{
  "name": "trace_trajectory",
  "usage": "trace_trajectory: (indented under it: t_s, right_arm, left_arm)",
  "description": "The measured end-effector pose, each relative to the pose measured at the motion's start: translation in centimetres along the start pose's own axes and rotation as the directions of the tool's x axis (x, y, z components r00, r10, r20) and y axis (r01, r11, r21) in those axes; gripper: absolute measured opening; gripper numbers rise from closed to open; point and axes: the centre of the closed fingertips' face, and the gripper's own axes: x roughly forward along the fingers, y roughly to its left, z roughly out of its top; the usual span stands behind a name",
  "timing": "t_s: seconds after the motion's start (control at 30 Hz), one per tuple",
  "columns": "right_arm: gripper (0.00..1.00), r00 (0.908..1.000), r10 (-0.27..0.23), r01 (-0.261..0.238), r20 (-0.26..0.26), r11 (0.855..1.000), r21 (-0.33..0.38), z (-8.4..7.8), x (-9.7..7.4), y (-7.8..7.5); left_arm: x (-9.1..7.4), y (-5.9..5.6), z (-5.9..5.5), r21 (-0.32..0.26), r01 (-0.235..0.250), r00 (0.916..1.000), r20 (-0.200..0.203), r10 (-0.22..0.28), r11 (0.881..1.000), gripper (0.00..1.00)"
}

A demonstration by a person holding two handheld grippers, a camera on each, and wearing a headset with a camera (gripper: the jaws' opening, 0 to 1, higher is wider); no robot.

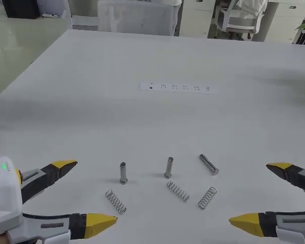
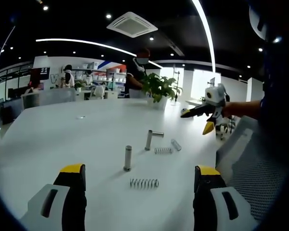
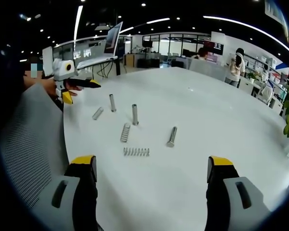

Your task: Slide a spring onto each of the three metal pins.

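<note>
Metal parts sit in two rows on the white desk (image 1: 152, 122). The left pin (image 1: 123, 173) and middle pin (image 1: 169, 167) stand upright, and the right pin (image 1: 209, 164) lies on its side. The left spring (image 1: 115, 201), middle spring (image 1: 177, 190) and right spring (image 1: 207, 197) lie near them, probably for easy pairing. No spring is on a pin yet. The left gripper (image 1: 86, 192) and right gripper (image 1: 256, 193) hover at the sides, fingers (image 1: 99, 220) wide apart, touching nothing.

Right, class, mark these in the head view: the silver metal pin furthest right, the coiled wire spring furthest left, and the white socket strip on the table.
Silver metal pin furthest right (image 1: 209, 163): head view, mid-shaft.
Coiled wire spring furthest left (image 1: 115, 201): head view, middle coils.
White socket strip (image 1: 175, 87): head view, centre.
</note>
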Motion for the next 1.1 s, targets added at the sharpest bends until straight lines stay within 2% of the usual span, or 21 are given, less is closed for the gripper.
trace_trajectory:
  t_s: [0.2,0.3,0.53,0.6,0.73,0.9,1.1]
  right_arm:
    - [0.94,1.0,-0.001,0.001,0.0,1.0,-0.007,0.3,0.2,-0.3]
    - [0.93,1.0,-0.006,0.006,-0.002,1.0,-0.011,0.6,0.6,-0.9]
    - [0.9,0.9997,-0.021,0.021,0.008,1.0,-0.023,2.2,1.3,-1.9]
    - [0.88,0.9998,-0.021,0.021,0.006,0.999,-0.029,2.5,1.7,-2.0]
    - [0.85,0.9986,-0.042,0.04,-0.031,0.998,-0.054,2.5,2.4,-2.7]
    - [0.83,0.9989,-0.041,0.04,-0.022,0.998,-0.055,3.6,3.1,-3.3]
    - [0.8,0.9986,-0.04,0.037,-0.034,0.997,-0.068,4.5,4.4,-3.8]
  left_arm:
    - [-0.1,0.0,0.0,-0.001,-0.003,1.0,0.001,0.003,1.0,0.9]
    - [-0.1,0.1,0.0,-0.001,-0.003,1.0,0.001,0.003,1.0,0.9]
    - [-0.1,0.2,0.0,0.003,-0.007,1.0,0.0,0.007,1.0,0.9]
    - [-0.2,0.2,0.1,0.003,-0.009,1.0,0.001,0.009,1.0,0.9]
    - [-0.2,0.3,0.0,0.001,-0.014,0.9999,0.002,0.014,1.0,0.9]
    - [-0.2,0.3,0.1,0.002,-0.017,0.9998,0.003,0.017,1.0,0.9]
    - [-0.2,0.4,0.2,0.0,-0.021,0.9998,0.006,0.021,1.0,0.9]
